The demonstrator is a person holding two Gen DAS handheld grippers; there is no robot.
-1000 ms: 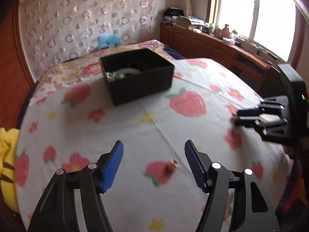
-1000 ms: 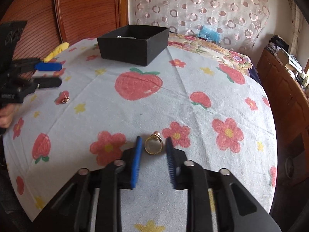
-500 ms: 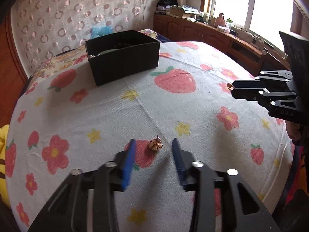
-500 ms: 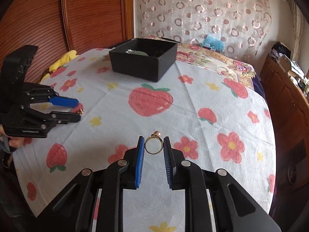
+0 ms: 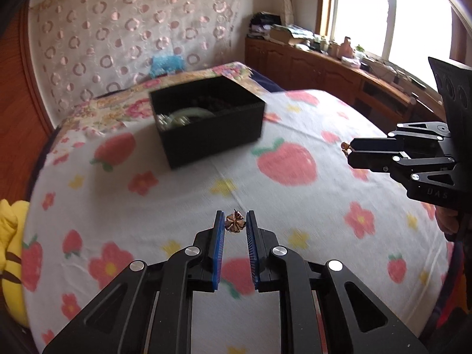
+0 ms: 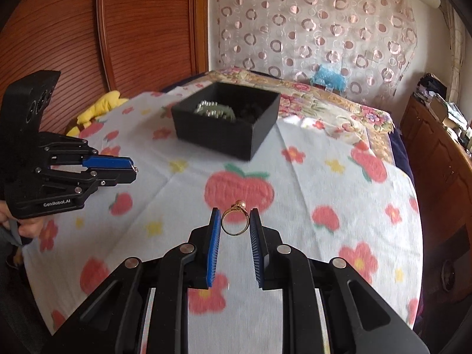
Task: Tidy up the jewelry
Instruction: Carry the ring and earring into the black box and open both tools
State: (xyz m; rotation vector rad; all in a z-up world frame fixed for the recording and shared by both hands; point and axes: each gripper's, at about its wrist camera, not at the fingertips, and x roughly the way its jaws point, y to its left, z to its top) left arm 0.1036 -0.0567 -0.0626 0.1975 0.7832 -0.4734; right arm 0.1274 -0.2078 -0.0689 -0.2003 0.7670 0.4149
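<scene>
Gold ring (image 6: 235,220) is plain only from right gripper's (image 6: 235,221) own view.

- "GenRobot.AI" in white letters, printed on the black body of the left hand-held gripper (image 6: 134,169), seen from the right wrist view.
- "DAS" in faint raised letters, on the black body of the right hand-held gripper (image 5: 346,149), seen from the left wrist view; possibly only part of a longer word.
</scene>
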